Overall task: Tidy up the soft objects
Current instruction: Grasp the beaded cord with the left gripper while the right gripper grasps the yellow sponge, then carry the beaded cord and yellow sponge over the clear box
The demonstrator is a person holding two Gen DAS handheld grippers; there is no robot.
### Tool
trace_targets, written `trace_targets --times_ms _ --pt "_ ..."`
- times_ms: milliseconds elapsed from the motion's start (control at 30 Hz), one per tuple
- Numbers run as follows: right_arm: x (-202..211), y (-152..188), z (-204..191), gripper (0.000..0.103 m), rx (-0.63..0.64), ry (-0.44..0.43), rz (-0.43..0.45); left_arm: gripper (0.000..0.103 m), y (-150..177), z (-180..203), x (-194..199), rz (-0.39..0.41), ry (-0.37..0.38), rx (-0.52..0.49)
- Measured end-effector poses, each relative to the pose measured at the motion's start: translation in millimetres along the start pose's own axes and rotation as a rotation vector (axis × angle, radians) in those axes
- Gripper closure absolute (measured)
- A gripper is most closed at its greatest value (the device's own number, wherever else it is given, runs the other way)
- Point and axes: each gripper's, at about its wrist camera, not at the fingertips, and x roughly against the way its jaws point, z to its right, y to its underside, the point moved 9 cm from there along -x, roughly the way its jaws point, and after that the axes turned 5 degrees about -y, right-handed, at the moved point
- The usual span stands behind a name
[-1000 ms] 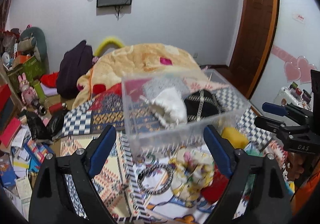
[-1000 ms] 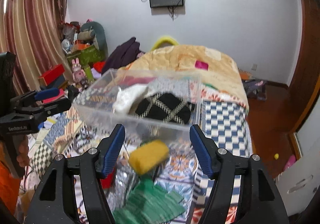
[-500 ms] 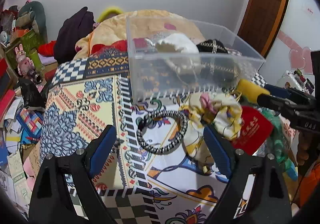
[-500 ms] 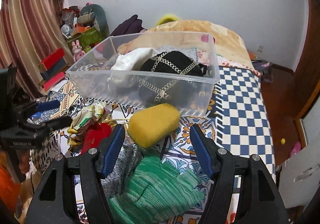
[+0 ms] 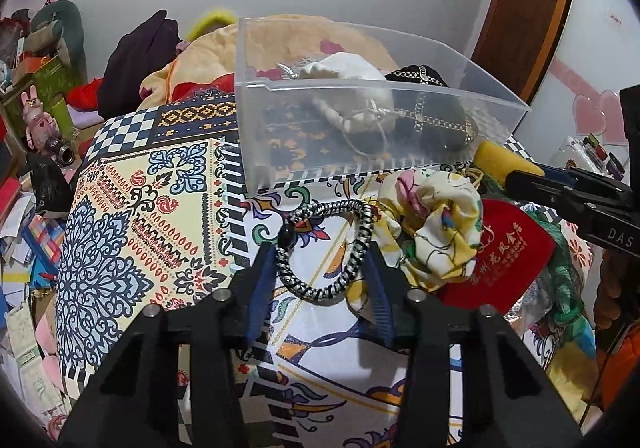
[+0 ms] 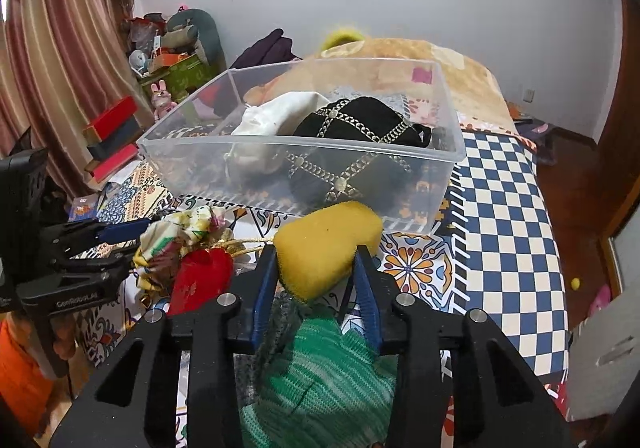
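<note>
A clear plastic bin [image 5: 360, 116] [image 6: 304, 168] stands on the patterned bed cover and holds a white cloth pouch [image 6: 276, 120] and a black bag with gold chains [image 6: 360, 136]. My left gripper [image 5: 322, 260] is closed around a black-and-white braided hair band [image 5: 328, 244] lying on the cover. My right gripper [image 6: 316, 272] is closed on a yellow sponge [image 6: 328, 244], which also shows in the left wrist view [image 5: 500, 164]. Between the grippers lie a floral scrunchie [image 5: 440, 224] and a red pouch [image 5: 504, 252].
A green knitted cloth [image 6: 320, 380] and a grey glittery cloth [image 6: 280, 320] lie under my right gripper. An orange blanket [image 6: 440, 64] is heaped behind the bin. Boxes, toys and papers crowd the floor at the left [image 5: 32, 176].
Both grippers have come down to the bed and their jaws have narrowed: the left around the braided hair band, the right onto the yellow sponge.
</note>
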Motion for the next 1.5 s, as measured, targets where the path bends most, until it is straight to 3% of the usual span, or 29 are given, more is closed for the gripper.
trace_targets --times_ms 67,367,733,1033,1300,1500 --pt "2.9 -1.6 -0.3 0.069 0.004 0.001 0.009 0.069 -0.6 -3.4 1.3 0.005 0.004 0.003" --pt "27.6 -12.6 -3.7 0.070 0.016 0.014 0.068 0.082 -6.6 -9.6 23.7 0.052 -0.001 0.012" --pt "58.8 -42.9 -13.1 0.070 0.046 0.018 0.175 0.083 -42.7 -1.7 70.6 0.178 0.011 0.000" --pt "57.4 -73.0 -26.9 0.070 0.087 0.006 0.234 0.083 -88.2 6.1 90.3 0.285 0.025 0.011" --pt "41.3 -90.4 -33.3 0.070 0.104 -0.003 0.242 0.083 -118.2 3.1 81.6 0.307 0.012 0.028" --pt "20.4 -96.6 -28.9 0.070 0.098 -0.004 0.203 0.083 -130.6 1.7 56.5 0.271 -0.015 0.021"
